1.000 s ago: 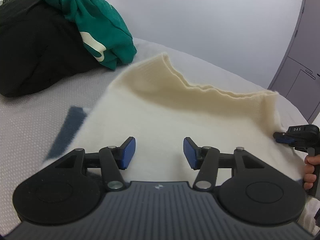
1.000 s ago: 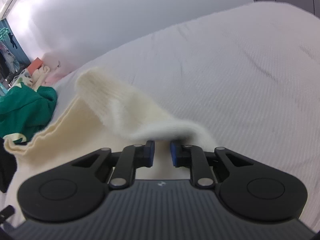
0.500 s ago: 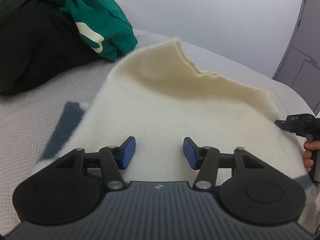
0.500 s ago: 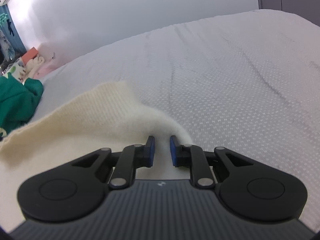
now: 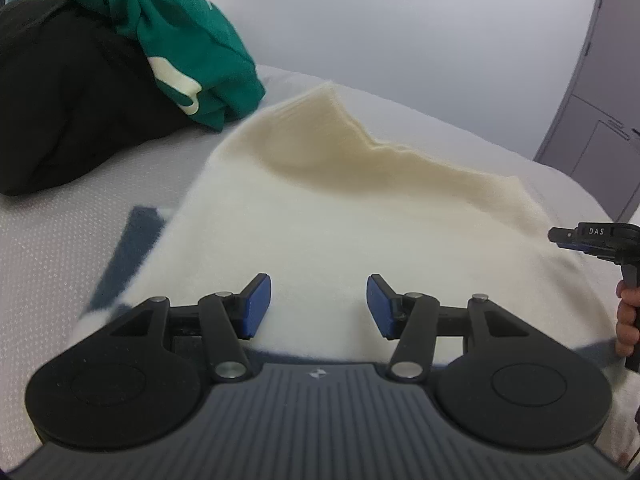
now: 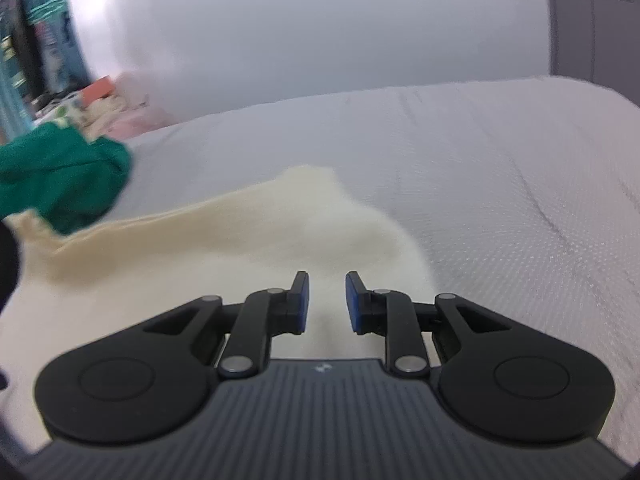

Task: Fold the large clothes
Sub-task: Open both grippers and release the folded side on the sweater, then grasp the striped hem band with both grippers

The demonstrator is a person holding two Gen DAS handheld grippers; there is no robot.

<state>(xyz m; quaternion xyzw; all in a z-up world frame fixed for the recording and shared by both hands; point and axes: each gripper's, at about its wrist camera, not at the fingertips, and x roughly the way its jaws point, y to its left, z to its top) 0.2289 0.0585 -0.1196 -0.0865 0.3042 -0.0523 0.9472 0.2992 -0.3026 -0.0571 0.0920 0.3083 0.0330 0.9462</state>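
A cream knitted sweater (image 5: 340,208) lies spread on the grey bed (image 5: 52,264), with its far edge still raised in a fold. My left gripper (image 5: 319,306) hovers open over the near part of the sweater, with nothing pinched between its blue pads. In the right wrist view the sweater (image 6: 200,264) lies below and ahead of my right gripper (image 6: 327,302). That gripper's jaws are opening, and the pads stand apart from the cloth. From the left wrist view, the right gripper (image 5: 588,236) shows at the sweater's right edge, held by a hand (image 5: 628,320).
A green garment (image 5: 188,52) rests on a black garment (image 5: 68,92) at the bed's far left. A dark blue strip (image 5: 132,248) lies beside the sweater's left edge. Bare mattress (image 6: 500,200) stretches to the right. A grey door (image 5: 600,120) stands beyond.
The right gripper has let go of the sweater's lifted edge, which has dropped onto the bed, and its jaws have widened. It has drawn back and rolled. The left gripper has stayed put.
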